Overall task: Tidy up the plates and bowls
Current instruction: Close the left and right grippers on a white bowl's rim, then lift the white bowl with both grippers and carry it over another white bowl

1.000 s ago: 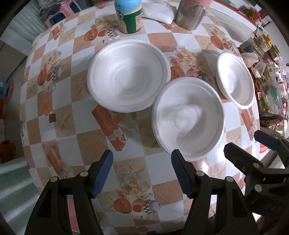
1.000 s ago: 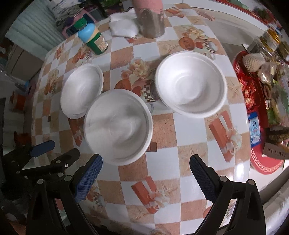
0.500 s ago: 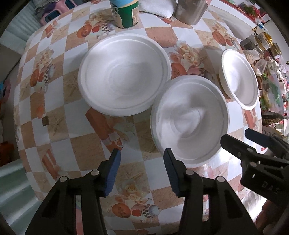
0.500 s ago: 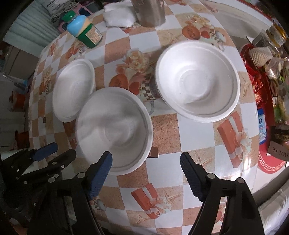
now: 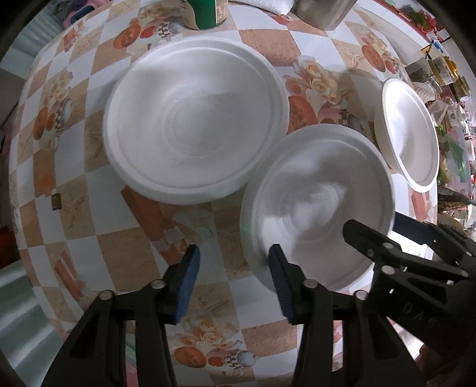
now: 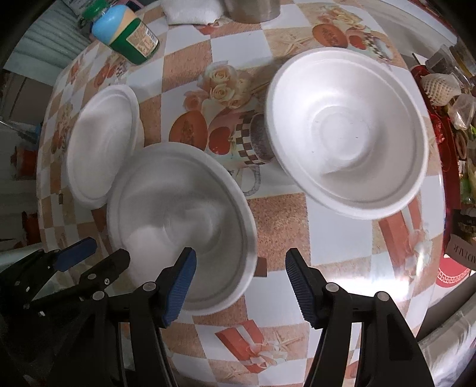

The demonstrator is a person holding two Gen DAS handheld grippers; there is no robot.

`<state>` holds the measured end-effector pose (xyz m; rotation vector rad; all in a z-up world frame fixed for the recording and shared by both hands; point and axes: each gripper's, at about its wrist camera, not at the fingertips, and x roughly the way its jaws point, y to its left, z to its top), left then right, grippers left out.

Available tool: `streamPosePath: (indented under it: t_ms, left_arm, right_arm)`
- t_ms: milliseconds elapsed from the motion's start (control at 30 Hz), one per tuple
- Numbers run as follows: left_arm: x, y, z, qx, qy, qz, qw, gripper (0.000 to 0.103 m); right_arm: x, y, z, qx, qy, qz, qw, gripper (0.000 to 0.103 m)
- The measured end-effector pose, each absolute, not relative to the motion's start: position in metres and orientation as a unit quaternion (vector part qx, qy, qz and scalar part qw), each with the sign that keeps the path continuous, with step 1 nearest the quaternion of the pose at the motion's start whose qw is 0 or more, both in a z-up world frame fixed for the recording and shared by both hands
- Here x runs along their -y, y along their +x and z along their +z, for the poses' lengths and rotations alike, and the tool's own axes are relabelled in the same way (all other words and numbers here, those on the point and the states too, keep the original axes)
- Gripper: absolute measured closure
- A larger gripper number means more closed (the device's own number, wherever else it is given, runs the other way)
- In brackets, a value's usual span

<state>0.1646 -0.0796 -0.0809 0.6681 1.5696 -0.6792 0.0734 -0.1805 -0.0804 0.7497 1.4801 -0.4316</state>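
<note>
Three white foam bowls sit on the checked tablecloth. In the left wrist view the left bowl is ahead, the middle bowl is at right and the right bowl is far right. My left gripper is open, its right finger at the middle bowl's near-left rim. In the right wrist view the middle bowl is at left, the right bowl ahead and the left bowl far left. My right gripper is open, its left finger over the middle bowl's near rim.
A green bottle with a blue lid, a white cloth and a metal cup stand at the table's far side. A red tray with snacks and clutter lies past the right edge. The table's front edge is close below the grippers.
Both grippers have moved forward and down toward the middle bowl, and their jaws have narrowed but stay open. The bowls have not moved.
</note>
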Motion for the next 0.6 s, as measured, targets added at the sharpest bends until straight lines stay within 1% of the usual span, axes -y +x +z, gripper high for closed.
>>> streamPosePath:
  t_ms: [33,67,100,133,167,200,333,400,600]
  left_arm:
    - [0.080,0.164,-0.083,-0.682,0.286,-0.296,0.604,0.067]
    - [0.081,0.165,-0.084,-0.685,0.284,-0.300,0.601,0.073]
    - [0.081,0.163,-0.084,-0.687,0.280,-0.310,0.595,0.084]
    - [0.083,0.161,-0.085,-0.686,0.280,-0.316,0.593,0.084]
    - [0.083,0.160,-0.084,-0.683,0.283,-0.321,0.592,0.084]
    - [0.083,0.158,-0.083,-0.681,0.284,-0.324,0.592,0.085]
    - [0.076,0.160,-0.075,-0.684,0.270,-0.329,0.593,0.085]
    - [0.071,0.159,-0.065,-0.678,0.270,-0.335,0.596,0.086]
    - [0.054,0.146,-0.040,-0.666,0.268,-0.342,0.606,0.086]
  right_arm:
    - [0.180,0.075,-0.082,-0.654,0.330,-0.190,0.654,0.038]
    - [0.180,0.076,-0.083,-0.653,0.328,-0.189,0.656,0.038]
    - [0.180,0.077,-0.085,-0.652,0.330,-0.186,0.657,0.042]
    - [0.179,0.078,-0.085,-0.651,0.332,-0.180,0.658,0.050]
    - [0.178,0.079,-0.085,-0.653,0.332,-0.176,0.658,0.072]
    - [0.176,0.079,-0.085,-0.658,0.324,-0.176,0.657,0.080]
    - [0.172,0.076,-0.080,-0.657,0.309,-0.181,0.663,0.080]
    - [0.171,0.071,-0.077,-0.656,0.311,-0.183,0.663,0.085]
    - [0.162,0.057,-0.053,-0.643,0.304,-0.182,0.679,0.085]
